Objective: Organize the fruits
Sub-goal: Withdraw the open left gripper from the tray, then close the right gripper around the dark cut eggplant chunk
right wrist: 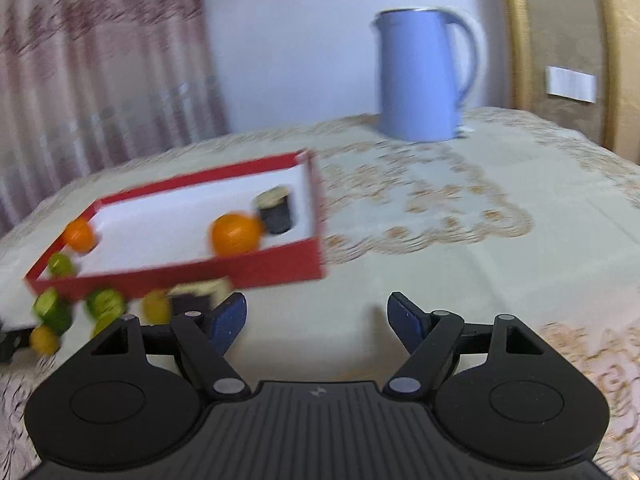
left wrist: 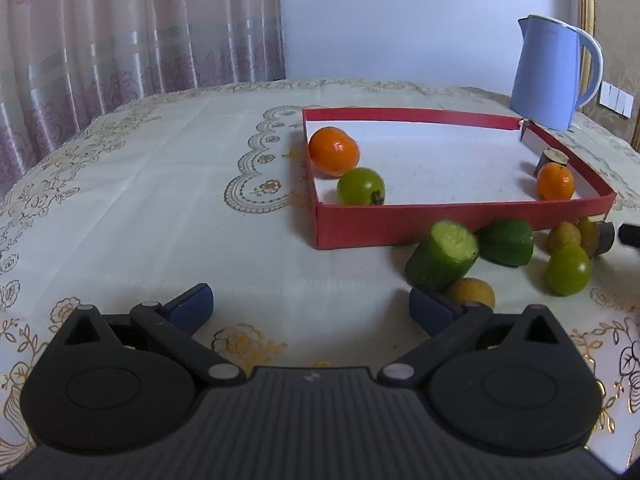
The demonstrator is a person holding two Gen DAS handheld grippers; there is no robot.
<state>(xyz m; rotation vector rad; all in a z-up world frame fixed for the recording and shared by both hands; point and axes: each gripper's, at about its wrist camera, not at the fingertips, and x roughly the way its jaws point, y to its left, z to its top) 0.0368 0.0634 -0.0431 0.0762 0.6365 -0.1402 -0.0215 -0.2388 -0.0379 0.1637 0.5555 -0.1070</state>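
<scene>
Both grippers (left wrist: 310, 308) (right wrist: 316, 318) gape empty; shallow red tray (left wrist: 400, 226) holds oranges (left wrist: 334, 151).

Blue kettle (left wrist: 550, 74) on embroidered tablecloth (left wrist: 160, 184), pink patterned curtain (left wrist: 120, 40), white wall (left wrist: 400, 16)

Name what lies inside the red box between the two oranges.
In the left wrist view, a green round fruit sits beside the left orange; from there to the right orange the red box shows only bare white floor.
</scene>
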